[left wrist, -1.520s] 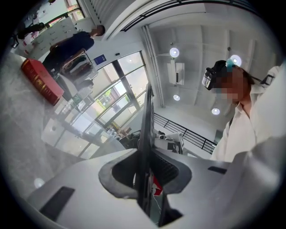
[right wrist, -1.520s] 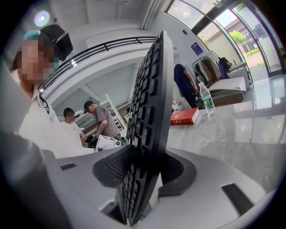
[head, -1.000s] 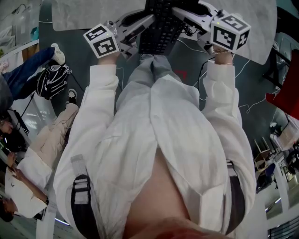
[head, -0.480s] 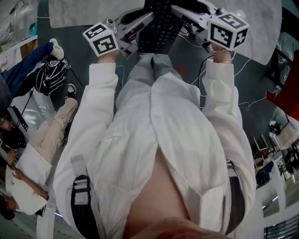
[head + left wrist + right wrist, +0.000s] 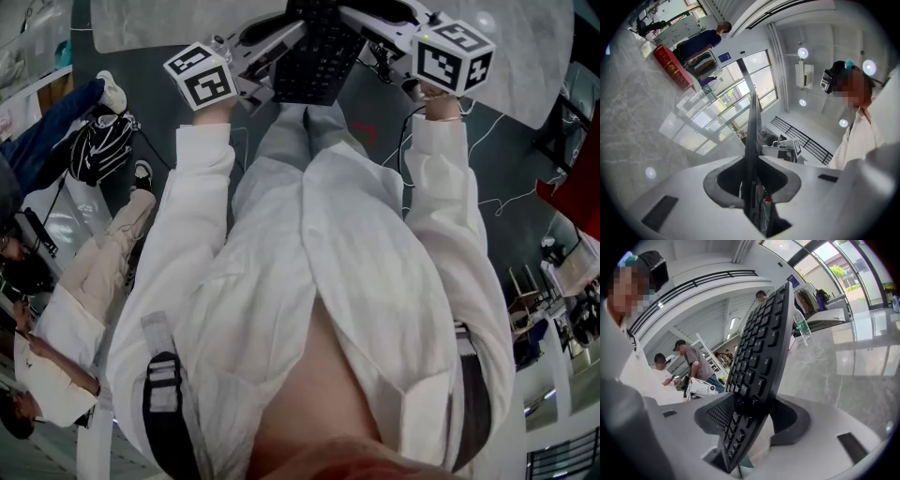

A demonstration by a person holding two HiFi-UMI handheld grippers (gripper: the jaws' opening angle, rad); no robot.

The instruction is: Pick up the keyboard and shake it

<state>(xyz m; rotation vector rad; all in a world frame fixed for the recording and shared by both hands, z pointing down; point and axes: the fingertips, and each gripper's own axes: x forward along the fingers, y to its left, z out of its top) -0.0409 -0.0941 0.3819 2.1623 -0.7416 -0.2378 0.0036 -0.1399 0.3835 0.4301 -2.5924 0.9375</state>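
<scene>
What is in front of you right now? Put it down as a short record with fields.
object: black keyboard, between both grippers
left gripper: shut on the keyboard's thin edge
right gripper: jaws have just been opening; keyboard stands tilted between them, with a gap on one side
surface: grey marble table beyond the grippers
bystander: seated person at the head view's left

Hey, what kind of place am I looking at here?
Probably a large open workspace or lab in a modern building: a grey marble-look table, tall windows, an upper-floor railing, and other people standing around in the background.
</scene>
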